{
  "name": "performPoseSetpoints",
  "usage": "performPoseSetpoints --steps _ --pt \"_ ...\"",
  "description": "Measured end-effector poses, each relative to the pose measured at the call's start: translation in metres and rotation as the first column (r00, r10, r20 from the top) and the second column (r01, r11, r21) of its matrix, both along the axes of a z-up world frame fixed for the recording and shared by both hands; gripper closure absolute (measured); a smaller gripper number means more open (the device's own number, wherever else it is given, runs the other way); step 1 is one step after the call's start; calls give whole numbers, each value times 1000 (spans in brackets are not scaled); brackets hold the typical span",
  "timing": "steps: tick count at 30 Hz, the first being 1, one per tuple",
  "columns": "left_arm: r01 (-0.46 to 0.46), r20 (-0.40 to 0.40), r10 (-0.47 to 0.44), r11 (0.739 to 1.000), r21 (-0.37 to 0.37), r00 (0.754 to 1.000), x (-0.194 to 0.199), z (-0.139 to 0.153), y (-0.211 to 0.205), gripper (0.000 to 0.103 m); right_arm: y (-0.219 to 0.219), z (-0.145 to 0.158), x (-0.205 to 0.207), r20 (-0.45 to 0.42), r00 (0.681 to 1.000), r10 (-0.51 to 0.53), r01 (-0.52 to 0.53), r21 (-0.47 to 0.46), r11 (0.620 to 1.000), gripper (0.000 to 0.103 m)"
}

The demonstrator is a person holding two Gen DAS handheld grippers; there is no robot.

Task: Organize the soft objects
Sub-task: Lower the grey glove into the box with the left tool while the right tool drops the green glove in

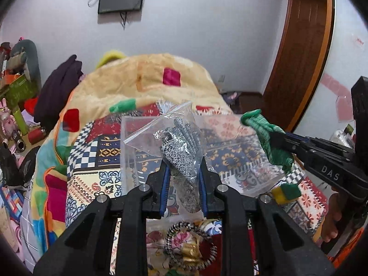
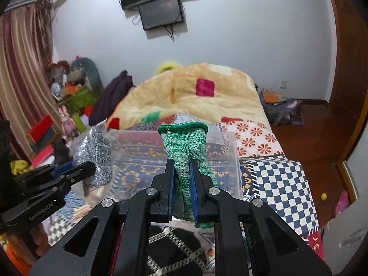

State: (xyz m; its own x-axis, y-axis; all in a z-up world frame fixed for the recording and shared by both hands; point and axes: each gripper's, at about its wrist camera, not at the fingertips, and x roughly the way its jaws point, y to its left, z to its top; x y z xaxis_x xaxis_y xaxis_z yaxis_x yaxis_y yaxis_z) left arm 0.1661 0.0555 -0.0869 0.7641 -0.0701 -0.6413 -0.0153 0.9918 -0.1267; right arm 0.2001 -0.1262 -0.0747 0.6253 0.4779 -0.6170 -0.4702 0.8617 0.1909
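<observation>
My left gripper (image 1: 184, 168) is shut on a clear zip bag (image 1: 170, 124) holding a grey speckled glove (image 1: 181, 147), lifted above a clear plastic box (image 1: 128, 138) on the bed. My right gripper (image 2: 181, 168) is shut on a green knit glove (image 2: 184, 142), cuff up, also over the clear box (image 2: 232, 151). In the left wrist view the right gripper (image 1: 276, 138) and green glove (image 1: 266, 135) show at the right. In the right wrist view the left gripper (image 2: 89, 168) with the bagged grey glove (image 2: 94, 154) shows at the left.
The bed has a patterned patchwork cover (image 1: 99, 151) and a yellow blanket (image 2: 207, 94) heaped behind the box. A woven ring (image 1: 191, 246) lies below my left gripper. Clutter and toys (image 2: 71, 92) stand at the left; a wooden door (image 1: 306, 46) at the right.
</observation>
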Motion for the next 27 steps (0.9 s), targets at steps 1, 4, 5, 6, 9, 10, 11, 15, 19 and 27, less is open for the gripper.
performPoseSetpoints --steps 1,4,5,6,9,10,11,15,19,27 --pt "4 -12 -4 1000 4 1000 5 -3 0 81 2 -3 3 -9 1000 1 -1 -10 1000 92" --pt "19 -55 -19 1000 4 998 17 -12 -2 81 10 -15 13 -48 999 12 -14 -43 999 92" --pt "19 -66 -19 1000 5 998 21 -15 -2 81 12 -17 14 -60 998 16 -19 -48 999 92" --pt "17 -80 -17 1000 7 997 25 -19 -2 81 13 -20 16 -72 997 18 -22 -52 998 92" --pt "27 -110 -27 1000 -4 994 33 -26 -3 81 16 -29 19 -109 994 29 -36 -61 997 92" --pt "35 -111 -35 999 2 993 33 -27 -5 81 17 -29 19 -115 993 32 -39 -63 997 92" --pt "39 -110 -38 999 11 993 32 -27 -8 80 16 -31 19 -124 992 36 -44 -63 997 91" --pt "59 -103 -55 997 39 993 28 -26 -17 69 11 -27 19 -133 990 34 -40 -42 998 85" --pt "49 -60 -46 997 61 997 18 -15 -21 52 3 -14 9 -79 997 29 -32 -43 999 62" --pt "19 57 -22 998 58 998 -20 18 -18 32 -19 22 -28 92 996 -12 17 -59 998 23"
